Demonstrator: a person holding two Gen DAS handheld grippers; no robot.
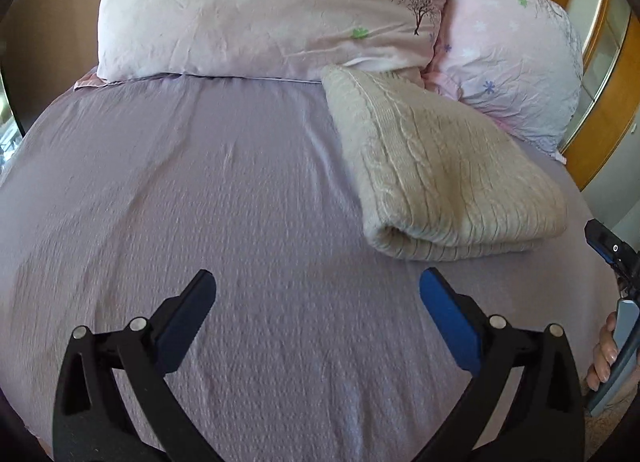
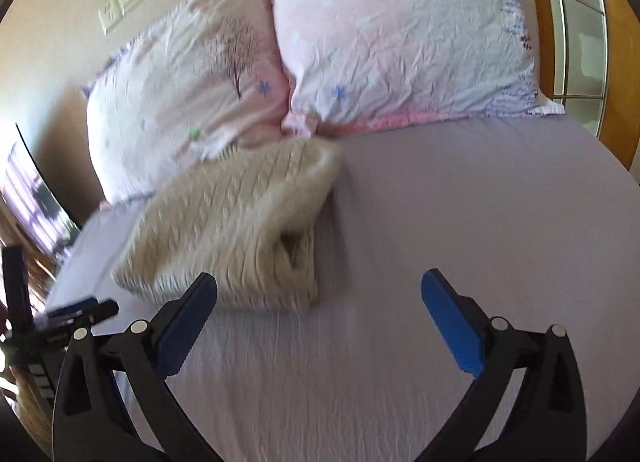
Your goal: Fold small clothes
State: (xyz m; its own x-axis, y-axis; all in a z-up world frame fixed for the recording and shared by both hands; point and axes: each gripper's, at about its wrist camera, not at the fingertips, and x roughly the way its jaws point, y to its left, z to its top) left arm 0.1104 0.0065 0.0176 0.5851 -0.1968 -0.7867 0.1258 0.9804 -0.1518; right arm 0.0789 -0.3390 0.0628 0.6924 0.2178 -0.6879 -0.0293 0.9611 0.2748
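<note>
No text, label, brand or number can be read in either view. The only lettering is a short pale marking on the black body of the left gripper (image 2: 68, 326), seen at the left edge of the right wrist view, to the left of the right gripper's (image 2: 318, 290) own fingers, and it is too small and blurred to make out. The pillows (image 1: 272, 10) ahead of the left gripper carry printed flowers and a tree, not words.
</note>
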